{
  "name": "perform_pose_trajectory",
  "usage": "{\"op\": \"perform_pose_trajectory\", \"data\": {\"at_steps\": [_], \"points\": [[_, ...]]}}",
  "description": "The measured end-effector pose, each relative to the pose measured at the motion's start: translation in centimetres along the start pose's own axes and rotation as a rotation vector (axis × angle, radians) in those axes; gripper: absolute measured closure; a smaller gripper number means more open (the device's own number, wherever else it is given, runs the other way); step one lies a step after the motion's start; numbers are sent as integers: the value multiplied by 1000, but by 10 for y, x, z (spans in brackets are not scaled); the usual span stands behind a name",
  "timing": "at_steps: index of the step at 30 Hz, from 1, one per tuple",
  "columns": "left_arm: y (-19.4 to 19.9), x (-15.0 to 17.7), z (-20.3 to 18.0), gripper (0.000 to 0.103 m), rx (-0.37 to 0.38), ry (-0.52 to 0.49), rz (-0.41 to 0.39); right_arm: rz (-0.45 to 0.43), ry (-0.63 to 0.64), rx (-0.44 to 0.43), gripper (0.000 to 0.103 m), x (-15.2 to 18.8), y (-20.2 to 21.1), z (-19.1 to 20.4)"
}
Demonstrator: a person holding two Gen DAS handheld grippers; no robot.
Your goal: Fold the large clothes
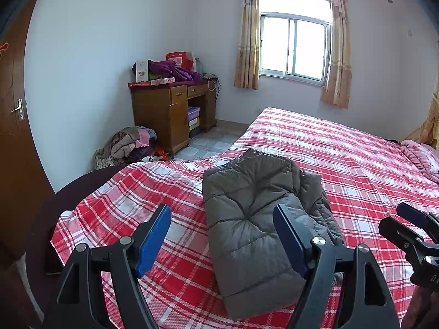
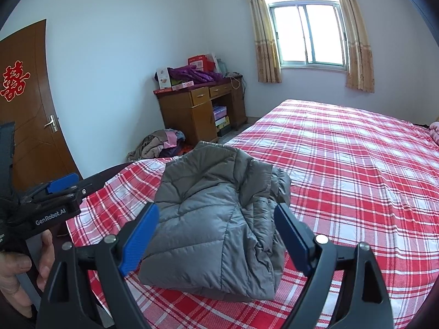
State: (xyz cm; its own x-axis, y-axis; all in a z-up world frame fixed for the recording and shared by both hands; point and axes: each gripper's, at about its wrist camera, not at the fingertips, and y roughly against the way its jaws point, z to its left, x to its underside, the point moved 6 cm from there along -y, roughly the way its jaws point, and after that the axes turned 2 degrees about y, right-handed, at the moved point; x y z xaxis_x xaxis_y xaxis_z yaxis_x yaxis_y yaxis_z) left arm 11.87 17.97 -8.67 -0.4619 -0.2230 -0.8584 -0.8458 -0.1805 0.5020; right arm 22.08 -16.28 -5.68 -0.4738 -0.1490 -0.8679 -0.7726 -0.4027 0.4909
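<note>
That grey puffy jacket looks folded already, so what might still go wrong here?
The jacket is puffy, and its right side is loosely bunched, so the fold may spring open. It lies near the corner of the bed; a nudge could slide it off. Both the left gripper and right gripper are open close by and might snag it.

Left gripper [image 1: 222,235] and right gripper [image 2: 216,235] — matte black triangular frames with cut-outs, silver round pivot screws, ribbed blue finger pads [image 2: 140,240]. White "GenRobot.AI" lettering on the left unit's side. Hand [image 2: 19,277] bare — no sleeve in view.
</note>
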Motion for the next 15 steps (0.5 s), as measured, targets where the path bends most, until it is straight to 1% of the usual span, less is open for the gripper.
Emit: {"op": "perform_pose_trajectory", "data": {"at_steps": [15], "points": [[-4, 3, 0, 26, 0, -4, 8, 3, -11, -8, 15, 2, 0, -1]]}}
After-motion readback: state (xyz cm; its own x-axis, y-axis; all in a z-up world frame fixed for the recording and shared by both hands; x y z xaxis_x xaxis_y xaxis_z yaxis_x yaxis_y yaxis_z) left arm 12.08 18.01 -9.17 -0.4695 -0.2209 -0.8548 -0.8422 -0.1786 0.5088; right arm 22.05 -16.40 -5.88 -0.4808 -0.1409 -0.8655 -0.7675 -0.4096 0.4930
